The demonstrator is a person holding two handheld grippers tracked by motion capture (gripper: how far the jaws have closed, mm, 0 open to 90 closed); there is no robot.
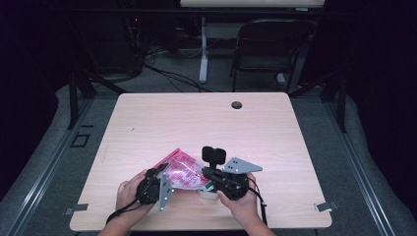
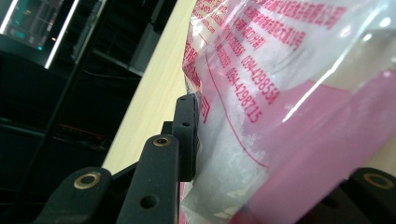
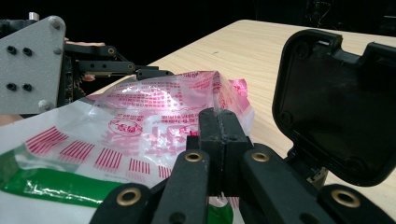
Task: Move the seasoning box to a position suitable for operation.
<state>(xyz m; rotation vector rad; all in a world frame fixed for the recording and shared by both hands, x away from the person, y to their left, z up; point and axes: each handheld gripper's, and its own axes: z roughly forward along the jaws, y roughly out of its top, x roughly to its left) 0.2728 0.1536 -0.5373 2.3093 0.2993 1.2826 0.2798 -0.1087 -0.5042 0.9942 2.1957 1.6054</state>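
The bag (image 1: 184,170) hangs between the two tools: the left gripper (image 1: 161,173) is clamped on its near-left side, and the right gripper (image 1: 209,174), jaws pressed together, pinches its white-and-green edge. The thin film could tear or slip out if the hands pull apart. Its long axis runs from the right gripper up-left toward the pink end.

Dim lab or recording studio: pale wooden bench (image 1: 196,123) on grey carpet (image 1: 324,123), black folding chair (image 1: 268,46) far right, floor cables (image 1: 172,74), dark equipment rack (image 1: 118,39) far left.
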